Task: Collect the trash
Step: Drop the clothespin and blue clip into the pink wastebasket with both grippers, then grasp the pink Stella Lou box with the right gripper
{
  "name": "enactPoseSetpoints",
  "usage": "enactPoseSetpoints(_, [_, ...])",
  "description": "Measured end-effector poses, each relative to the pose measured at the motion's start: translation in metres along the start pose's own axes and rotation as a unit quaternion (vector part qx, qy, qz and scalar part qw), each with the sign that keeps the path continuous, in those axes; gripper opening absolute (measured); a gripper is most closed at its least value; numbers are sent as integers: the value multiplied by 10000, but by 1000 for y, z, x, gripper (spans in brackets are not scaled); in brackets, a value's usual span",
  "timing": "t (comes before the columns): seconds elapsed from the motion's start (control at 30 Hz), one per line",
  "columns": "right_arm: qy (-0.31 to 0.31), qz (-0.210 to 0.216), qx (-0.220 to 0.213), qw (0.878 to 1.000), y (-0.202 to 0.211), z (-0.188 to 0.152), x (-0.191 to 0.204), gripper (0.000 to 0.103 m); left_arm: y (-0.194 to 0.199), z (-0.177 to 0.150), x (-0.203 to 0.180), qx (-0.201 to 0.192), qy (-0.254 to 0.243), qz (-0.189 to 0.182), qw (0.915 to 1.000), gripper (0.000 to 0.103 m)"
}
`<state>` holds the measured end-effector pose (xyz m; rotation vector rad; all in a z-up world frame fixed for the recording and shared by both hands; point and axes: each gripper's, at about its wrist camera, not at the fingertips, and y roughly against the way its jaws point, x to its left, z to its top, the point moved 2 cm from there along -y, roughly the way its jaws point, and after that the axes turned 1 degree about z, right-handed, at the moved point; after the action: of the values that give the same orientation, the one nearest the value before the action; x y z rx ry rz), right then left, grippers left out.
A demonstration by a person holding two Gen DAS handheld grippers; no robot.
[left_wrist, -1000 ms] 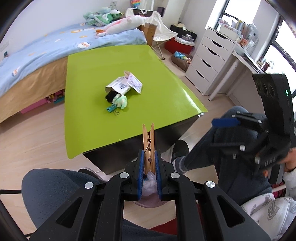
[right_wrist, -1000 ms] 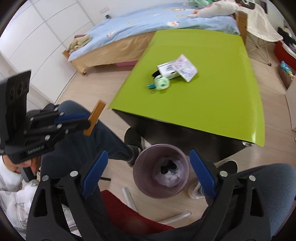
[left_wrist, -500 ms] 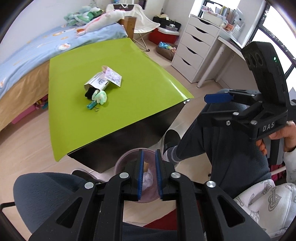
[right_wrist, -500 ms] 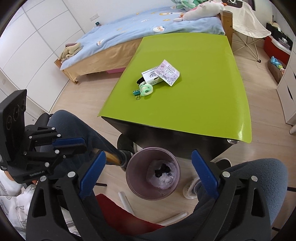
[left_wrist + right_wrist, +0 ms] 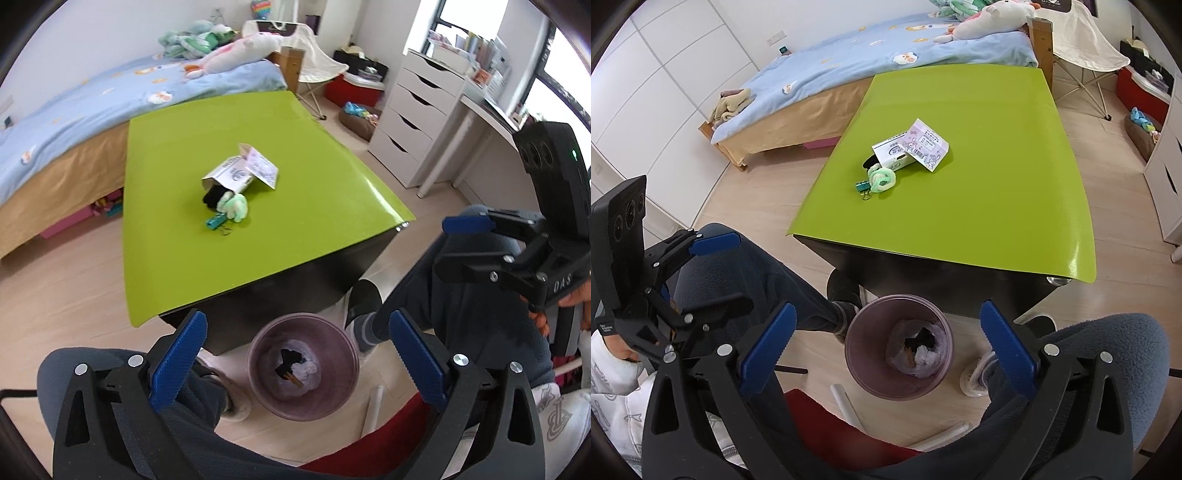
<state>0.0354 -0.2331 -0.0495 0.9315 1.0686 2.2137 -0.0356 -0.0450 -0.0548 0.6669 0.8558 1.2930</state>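
Note:
A purple trash bin stands on the floor in front of the green table; the wooden clothespin lies inside it with crumpled trash. My left gripper is open and empty above the bin. My right gripper is open and empty, also above the bin. On the table lie a small white carton with a purple card, a black item, a pale green scrunchie and a teal binder clip. They also show in the right wrist view.
A bed stands behind the table. White drawers and a desk are at the right. The person's legs and a red mat surround the bin. A plastic cup stands on the floor beside the bin.
My left gripper held the wooden clothespin over the bin, then opened; the clothespin now lies in the bin. The right gripper stayed open nearby.

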Motion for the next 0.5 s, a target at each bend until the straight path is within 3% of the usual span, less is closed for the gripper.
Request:
enactPoseSetpoints(0.27, [-77, 80, 23, 9999, -4, 5, 0, 99, 1, 3, 12, -40, 269, 8, 9996, 95])
enactPoseSetpoints(0.5, [-124, 210, -54, 9997, -6, 32, -2, 99, 1, 14, 21, -141, 307, 129, 9993, 95])
